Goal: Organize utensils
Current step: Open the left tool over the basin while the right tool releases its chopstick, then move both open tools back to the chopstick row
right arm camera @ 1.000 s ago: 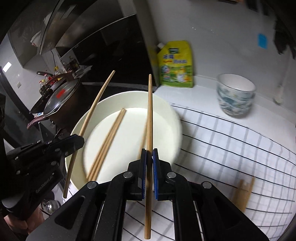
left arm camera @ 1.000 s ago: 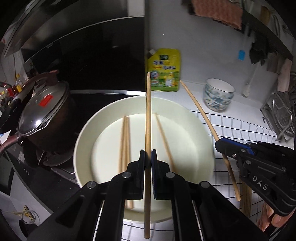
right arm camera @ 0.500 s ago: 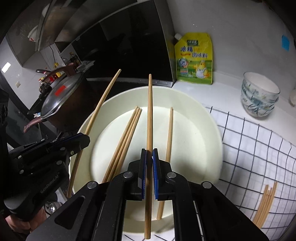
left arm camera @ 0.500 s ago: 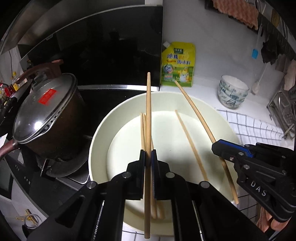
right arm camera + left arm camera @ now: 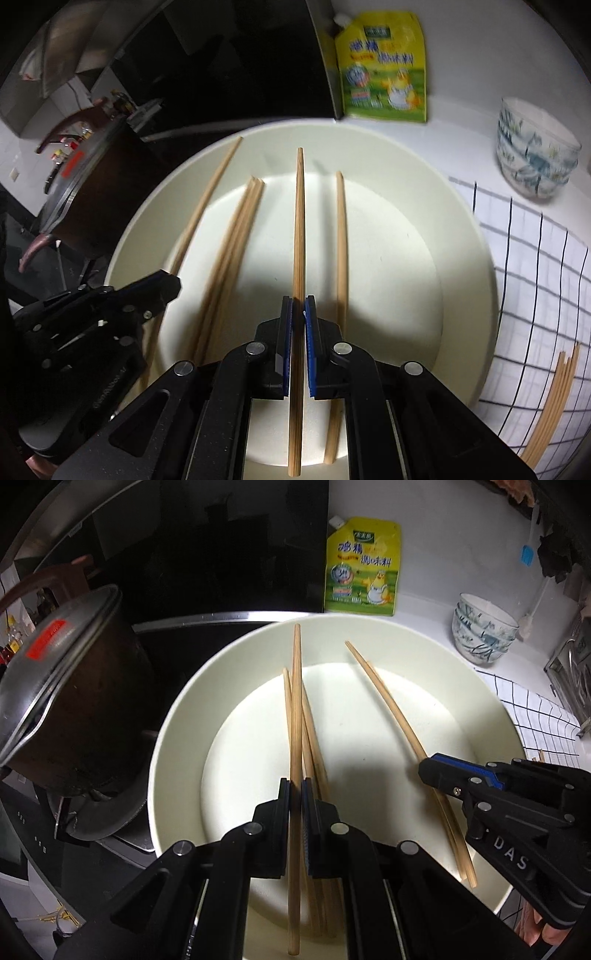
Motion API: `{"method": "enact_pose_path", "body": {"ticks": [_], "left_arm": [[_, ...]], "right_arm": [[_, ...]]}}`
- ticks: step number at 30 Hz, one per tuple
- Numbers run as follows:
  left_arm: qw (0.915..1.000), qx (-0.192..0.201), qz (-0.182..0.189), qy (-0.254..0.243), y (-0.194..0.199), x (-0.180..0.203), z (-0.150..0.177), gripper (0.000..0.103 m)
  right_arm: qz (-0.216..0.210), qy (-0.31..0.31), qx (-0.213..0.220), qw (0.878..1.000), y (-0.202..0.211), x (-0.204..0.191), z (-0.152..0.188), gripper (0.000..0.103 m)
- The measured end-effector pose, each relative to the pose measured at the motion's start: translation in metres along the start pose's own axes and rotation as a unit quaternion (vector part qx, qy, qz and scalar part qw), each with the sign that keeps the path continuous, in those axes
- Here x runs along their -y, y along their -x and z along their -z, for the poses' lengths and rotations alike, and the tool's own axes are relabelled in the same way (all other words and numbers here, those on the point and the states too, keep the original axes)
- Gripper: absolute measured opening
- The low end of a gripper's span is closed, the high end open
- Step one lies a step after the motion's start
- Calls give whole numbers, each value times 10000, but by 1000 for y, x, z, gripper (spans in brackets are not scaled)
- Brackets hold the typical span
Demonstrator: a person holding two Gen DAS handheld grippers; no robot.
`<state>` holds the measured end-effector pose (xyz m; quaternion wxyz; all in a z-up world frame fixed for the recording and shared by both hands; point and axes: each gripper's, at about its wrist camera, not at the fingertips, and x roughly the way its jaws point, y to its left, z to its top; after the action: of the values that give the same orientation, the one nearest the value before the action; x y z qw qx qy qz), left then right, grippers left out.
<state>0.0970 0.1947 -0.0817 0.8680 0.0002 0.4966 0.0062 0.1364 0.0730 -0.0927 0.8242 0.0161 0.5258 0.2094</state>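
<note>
Gripping one wooden chopstick (image 5: 294, 716) between clenched jaws, the left gripper (image 5: 295, 794) is pointing steeply down over a wide cream bowl (image 5: 177, 720), the stick running up the middle of its own view with its far tip over the bowl's back wall. The right gripper (image 5: 298, 314) is doing the same beside it, its blue-padded jaws pinching a second chopstick (image 5: 299, 221) above the same bowl (image 5: 472, 236). Loose chopsticks (image 5: 236, 236) are lying inside on the bowl's floor: a close bunch of about three to the left of the held stick in the right wrist view, and a single one (image 5: 341, 236) just to its right. More chopsticks (image 5: 554, 398) are resting on the checked cloth (image 5: 535, 258) beyond the bowl's right rim. A lidded dark pot (image 5: 70, 686) is sitting on the stove just left of the bowl, a yellow seasoning pouch (image 5: 364, 566) is leaning against the wall behind it, and a patterned bowl (image 5: 482, 635) is standing on the white counter to the right.
</note>
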Motion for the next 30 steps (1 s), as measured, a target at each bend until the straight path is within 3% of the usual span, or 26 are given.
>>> {"method": "enact_pose_path", "body": {"ticks": [8,12,16,23,30], "left_arm": [[9999,-84,33,73,-4,-3,0,9],[9997,-75,-12,247,1,-9,-1,38],[9991,33,-135,397,12,-16,0,67],[9984,154,-186,509,37,-14,6,70],[9985,395,-120,367,68,14,9,74]], "right_arm": [[84,-21,5,10000,-2,2,2,7],[144,39,179,9997,10,1,2,26],[100,-38,283,9995,25,5,7,26],[3,-144,446,9989,58,16,21,28],[103,-198,629,9978,94,34,42,33]]}}
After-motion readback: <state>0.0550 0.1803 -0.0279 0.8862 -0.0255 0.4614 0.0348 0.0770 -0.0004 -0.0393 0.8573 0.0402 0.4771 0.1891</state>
